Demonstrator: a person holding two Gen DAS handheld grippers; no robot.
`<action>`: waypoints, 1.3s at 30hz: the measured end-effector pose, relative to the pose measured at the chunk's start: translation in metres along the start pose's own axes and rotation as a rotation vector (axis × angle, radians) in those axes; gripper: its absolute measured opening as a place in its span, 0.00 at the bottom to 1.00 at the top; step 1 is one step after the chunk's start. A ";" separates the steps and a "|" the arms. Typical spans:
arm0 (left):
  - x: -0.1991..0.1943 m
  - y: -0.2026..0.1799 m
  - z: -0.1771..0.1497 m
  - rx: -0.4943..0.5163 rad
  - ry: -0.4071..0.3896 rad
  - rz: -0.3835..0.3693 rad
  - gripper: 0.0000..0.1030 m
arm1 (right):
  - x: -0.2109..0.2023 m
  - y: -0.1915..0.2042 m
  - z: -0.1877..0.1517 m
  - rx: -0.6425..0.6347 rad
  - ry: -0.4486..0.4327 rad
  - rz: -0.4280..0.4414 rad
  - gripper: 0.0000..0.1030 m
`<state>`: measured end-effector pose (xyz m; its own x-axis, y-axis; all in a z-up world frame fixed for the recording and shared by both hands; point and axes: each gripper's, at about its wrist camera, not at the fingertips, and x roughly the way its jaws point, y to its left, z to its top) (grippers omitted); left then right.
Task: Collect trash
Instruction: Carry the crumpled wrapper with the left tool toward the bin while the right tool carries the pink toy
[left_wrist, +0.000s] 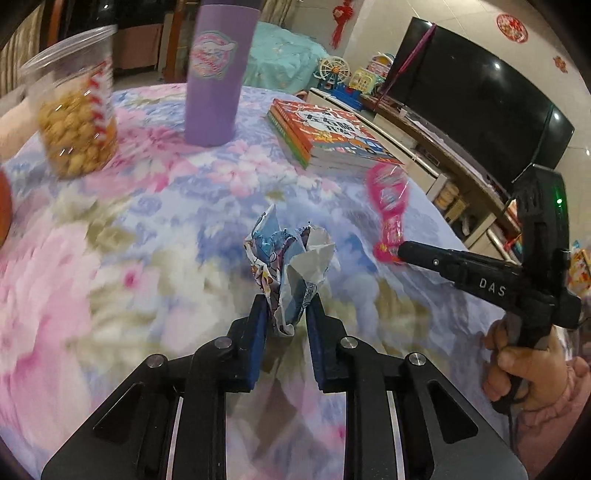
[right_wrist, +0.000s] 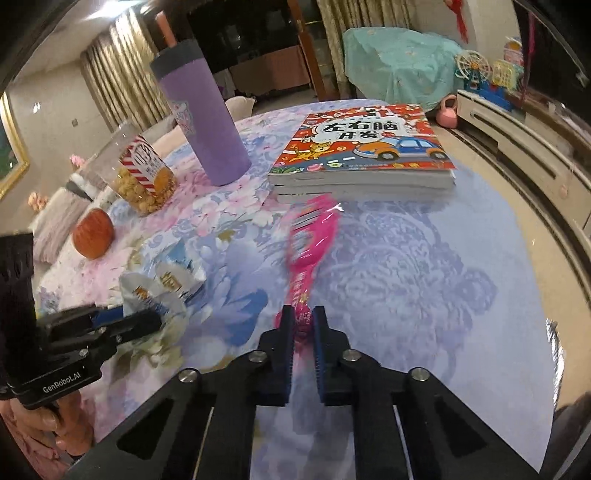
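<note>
My left gripper (left_wrist: 286, 308) is shut on a crumpled blue-and-white wrapper (left_wrist: 291, 266) and holds it upright over the floral tablecloth (left_wrist: 129, 258). The wrapper also shows in the right wrist view (right_wrist: 162, 286), pinched in the left gripper (right_wrist: 147, 317). My right gripper (right_wrist: 303, 317) is shut on the handle of a pink plastic comb (right_wrist: 314, 236), which points away towards the books. In the left wrist view the right gripper (left_wrist: 402, 251) shows at the right, holding the comb (left_wrist: 388, 195) by its handle end.
A purple tumbler (right_wrist: 203, 118), a clear tub of snacks (right_wrist: 142, 177), an orange fruit (right_wrist: 92, 232) and a stack of children's books (right_wrist: 365, 151) stand on the table. A TV (left_wrist: 472, 96) on a low cabinet lies beyond the table's right edge.
</note>
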<state>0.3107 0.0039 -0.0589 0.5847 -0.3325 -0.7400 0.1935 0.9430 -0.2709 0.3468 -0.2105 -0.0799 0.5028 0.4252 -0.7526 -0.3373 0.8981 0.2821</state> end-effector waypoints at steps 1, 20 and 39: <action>-0.008 0.000 -0.007 -0.006 0.004 -0.008 0.19 | -0.004 0.000 -0.004 0.011 -0.001 0.011 0.06; -0.063 -0.016 -0.070 -0.055 0.019 -0.087 0.19 | -0.082 0.020 -0.076 0.096 -0.031 0.108 0.02; -0.062 -0.018 -0.085 -0.075 0.041 -0.092 0.19 | -0.044 0.050 -0.081 0.041 -0.023 -0.044 0.28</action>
<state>0.2035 0.0059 -0.0605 0.5342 -0.4193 -0.7341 0.1841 0.9052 -0.3830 0.2437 -0.1935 -0.0809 0.5347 0.3875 -0.7509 -0.2817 0.9196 0.2740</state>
